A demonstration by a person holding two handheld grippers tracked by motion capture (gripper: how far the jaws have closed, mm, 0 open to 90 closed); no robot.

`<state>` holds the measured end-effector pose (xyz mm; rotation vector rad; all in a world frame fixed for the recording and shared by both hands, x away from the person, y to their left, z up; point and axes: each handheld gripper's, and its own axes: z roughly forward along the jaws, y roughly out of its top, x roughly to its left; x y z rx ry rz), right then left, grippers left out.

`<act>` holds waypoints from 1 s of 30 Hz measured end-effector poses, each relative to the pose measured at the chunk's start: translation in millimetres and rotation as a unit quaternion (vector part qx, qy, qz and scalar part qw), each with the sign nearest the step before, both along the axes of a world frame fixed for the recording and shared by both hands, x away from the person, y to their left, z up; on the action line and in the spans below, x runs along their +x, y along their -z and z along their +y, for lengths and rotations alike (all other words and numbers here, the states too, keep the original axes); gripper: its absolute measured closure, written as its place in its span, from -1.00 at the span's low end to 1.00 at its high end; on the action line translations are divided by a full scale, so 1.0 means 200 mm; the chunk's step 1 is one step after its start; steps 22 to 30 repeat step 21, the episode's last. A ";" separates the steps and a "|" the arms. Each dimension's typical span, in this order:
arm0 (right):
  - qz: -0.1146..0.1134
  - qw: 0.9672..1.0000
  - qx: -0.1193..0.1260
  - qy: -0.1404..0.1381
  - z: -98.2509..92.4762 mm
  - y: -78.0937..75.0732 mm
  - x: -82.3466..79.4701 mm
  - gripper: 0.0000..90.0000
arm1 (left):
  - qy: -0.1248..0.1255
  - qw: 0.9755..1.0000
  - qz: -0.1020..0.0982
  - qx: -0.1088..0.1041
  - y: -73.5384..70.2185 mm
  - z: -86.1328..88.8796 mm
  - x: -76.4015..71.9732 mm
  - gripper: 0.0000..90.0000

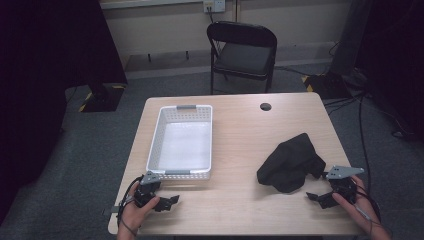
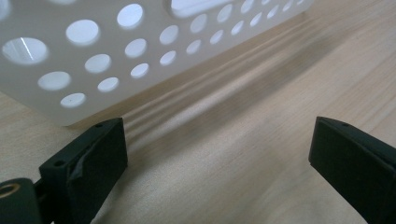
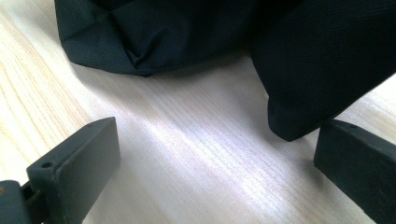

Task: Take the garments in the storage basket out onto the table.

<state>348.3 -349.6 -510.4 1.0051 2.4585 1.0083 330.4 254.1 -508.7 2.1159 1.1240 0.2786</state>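
A crumpled black cloth [image 1: 292,162] lies on the right half of the wooden table [image 1: 240,140]. In the right gripper view this black cloth [image 3: 196,37] spreads just ahead of the jaws, one fold reaching down near the right jaw. My right gripper [image 1: 314,196] rests on the table at the front right, open, nothing between its jaws. A white perforated basket [image 1: 182,142] stands empty on the left half. My left gripper [image 1: 172,201] sits open on the table just in front of the basket's near wall [image 2: 116,46], holding nothing.
A round cable hole [image 1: 265,106] is in the table's far edge. A black folding chair [image 1: 242,52] stands behind the table. Cables run over the floor at the right. Bare tabletop lies between basket and cloth.
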 end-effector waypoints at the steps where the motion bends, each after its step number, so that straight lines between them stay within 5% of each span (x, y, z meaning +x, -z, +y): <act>1: 0.000 1.000 0.000 0.000 0.00 0.00 0.00 -1.00 | -0.002 1.000 -0.003 0.007 0.00 0.00 0.00 -0.91; 14: 0.000 1.000 0.000 0.000 0.00 0.00 0.00 -1.00 | 0.002 0.998 -0.022 0.059 0.01 0.00 -0.01 -0.92; 30: 0.000 1.000 0.000 -0.001 0.00 0.00 0.00 -1.00 | -0.002 0.998 -0.038 0.048 0.03 0.01 -0.02 -1.00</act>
